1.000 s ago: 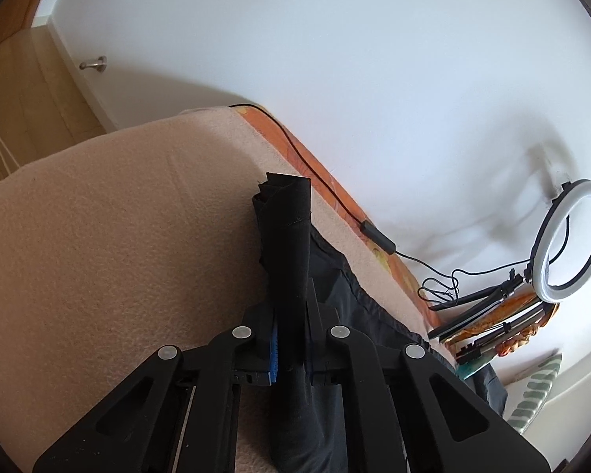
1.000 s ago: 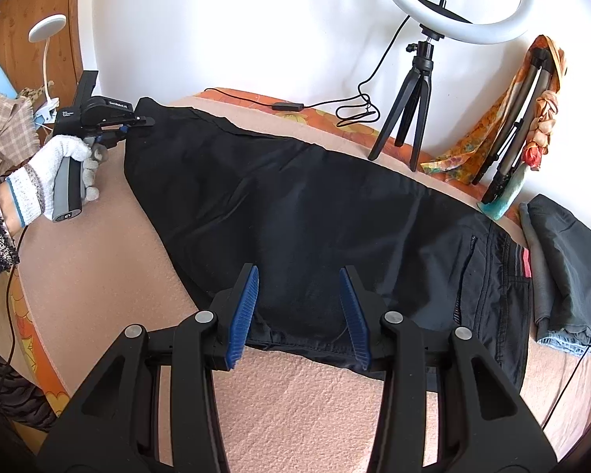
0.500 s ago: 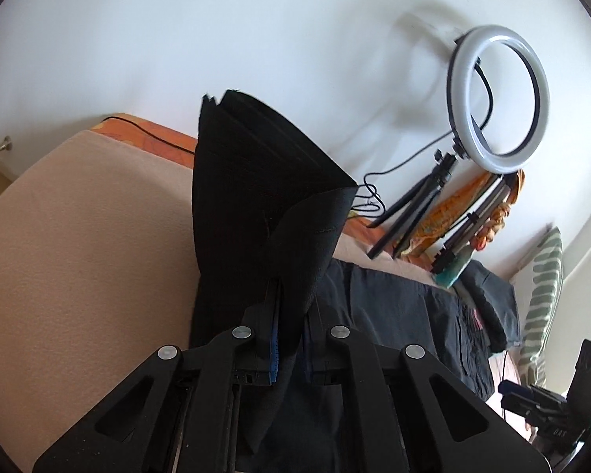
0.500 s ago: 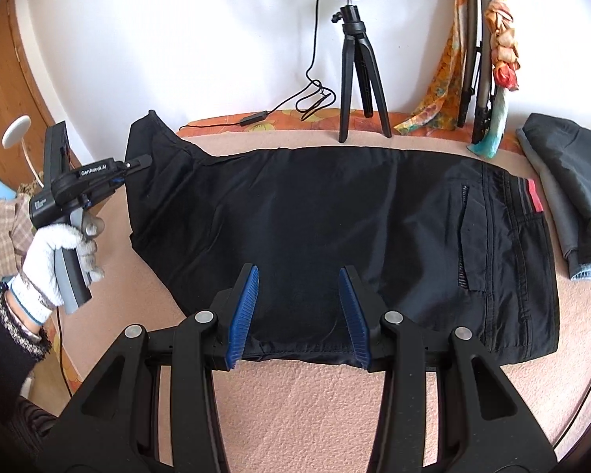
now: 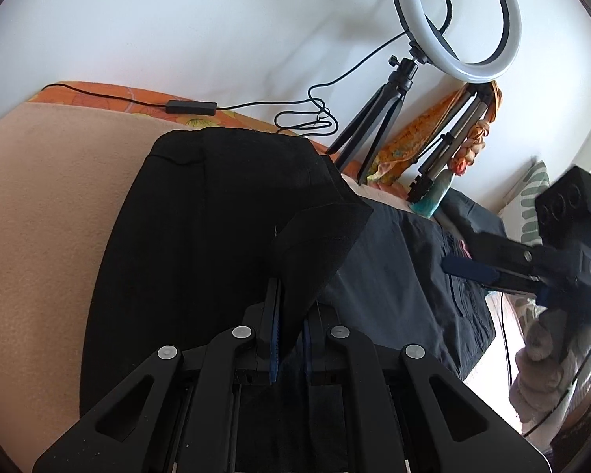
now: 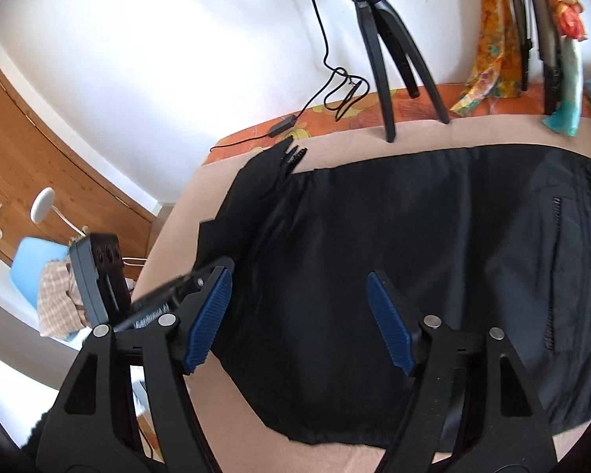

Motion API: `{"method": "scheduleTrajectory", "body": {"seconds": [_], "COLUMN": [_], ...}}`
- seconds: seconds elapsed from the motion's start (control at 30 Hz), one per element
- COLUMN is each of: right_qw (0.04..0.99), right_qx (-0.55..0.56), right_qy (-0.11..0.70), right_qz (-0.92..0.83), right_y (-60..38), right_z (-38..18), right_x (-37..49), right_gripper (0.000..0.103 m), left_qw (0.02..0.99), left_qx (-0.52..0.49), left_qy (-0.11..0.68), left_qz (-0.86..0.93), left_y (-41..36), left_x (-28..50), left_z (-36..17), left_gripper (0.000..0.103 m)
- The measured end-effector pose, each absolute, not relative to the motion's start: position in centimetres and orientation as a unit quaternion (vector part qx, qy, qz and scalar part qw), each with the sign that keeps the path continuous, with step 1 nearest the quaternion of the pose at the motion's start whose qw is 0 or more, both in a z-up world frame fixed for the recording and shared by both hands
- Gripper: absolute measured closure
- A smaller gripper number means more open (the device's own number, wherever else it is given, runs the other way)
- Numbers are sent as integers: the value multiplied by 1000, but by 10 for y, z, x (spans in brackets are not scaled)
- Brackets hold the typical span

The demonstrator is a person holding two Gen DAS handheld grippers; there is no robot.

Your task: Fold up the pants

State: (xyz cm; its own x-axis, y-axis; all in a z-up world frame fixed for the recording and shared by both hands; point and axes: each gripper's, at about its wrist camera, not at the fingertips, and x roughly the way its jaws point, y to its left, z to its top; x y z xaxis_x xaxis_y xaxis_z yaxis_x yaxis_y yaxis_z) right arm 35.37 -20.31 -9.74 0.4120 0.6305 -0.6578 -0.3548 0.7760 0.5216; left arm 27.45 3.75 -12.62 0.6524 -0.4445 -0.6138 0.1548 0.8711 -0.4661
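Black pants [image 6: 394,244] lie spread on a peach blanket [image 6: 201,386], waistband to the right. My left gripper [image 5: 289,315] is shut on the leg-hem end of the pants [image 5: 315,248] and holds it lifted and doubled over the rest of the leg [image 5: 201,244]. My right gripper [image 6: 295,315] is open and empty, low over the middle of the pants. It also shows at the right of the left wrist view [image 5: 492,272]. The left gripper shows at the left of the right wrist view [image 6: 185,283].
A ring light on a black tripod [image 5: 390,90] stands at the back edge with its cable [image 5: 193,107]. Folded tripods and an orange scarf [image 5: 449,134] lean on the wall. Dark folded clothes [image 5: 472,216] lie at the right. A wooden door [image 6: 39,157] is at the left.
My left gripper has carried the hem end up and over toward the waistband, folding the leg. My right gripper has moved closer over the pants and stayed open.
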Motion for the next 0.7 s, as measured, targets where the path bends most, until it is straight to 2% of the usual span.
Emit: {"method": "scheduleTrajectory", "body": {"seconds": [0.2, 0.3, 0.37, 0.4, 0.57, 0.7], "right_qw": [760, 728, 724, 728, 736, 744], "right_qx": [261, 315, 318, 309, 297, 278], "right_qy": [510, 522, 524, 524, 522, 525], "right_qz": [308, 312, 316, 317, 312, 306], "right_y": [-166, -159, -153, -151, -150, -147], "right_z": [-145, -168, -175, -175, -176, -172], "right_x": [427, 442, 444, 443, 445, 447], "right_gripper": [28, 28, 28, 29, 36, 48], "left_qw": [889, 886, 891, 895, 895, 894], "left_qx": [-164, -116, -78, -57, -7, 23], "left_qy": [389, 408, 407, 406, 416, 410], "left_qz": [-179, -186, -186, -176, -162, -180], "left_y": [28, 19, 14, 13, 1, -16], "left_x": [270, 264, 255, 252, 249, 248], "left_z": [-124, -124, -123, -123, -128, -128], "left_gripper": [94, 74, 47, 44, 44, 44]}}
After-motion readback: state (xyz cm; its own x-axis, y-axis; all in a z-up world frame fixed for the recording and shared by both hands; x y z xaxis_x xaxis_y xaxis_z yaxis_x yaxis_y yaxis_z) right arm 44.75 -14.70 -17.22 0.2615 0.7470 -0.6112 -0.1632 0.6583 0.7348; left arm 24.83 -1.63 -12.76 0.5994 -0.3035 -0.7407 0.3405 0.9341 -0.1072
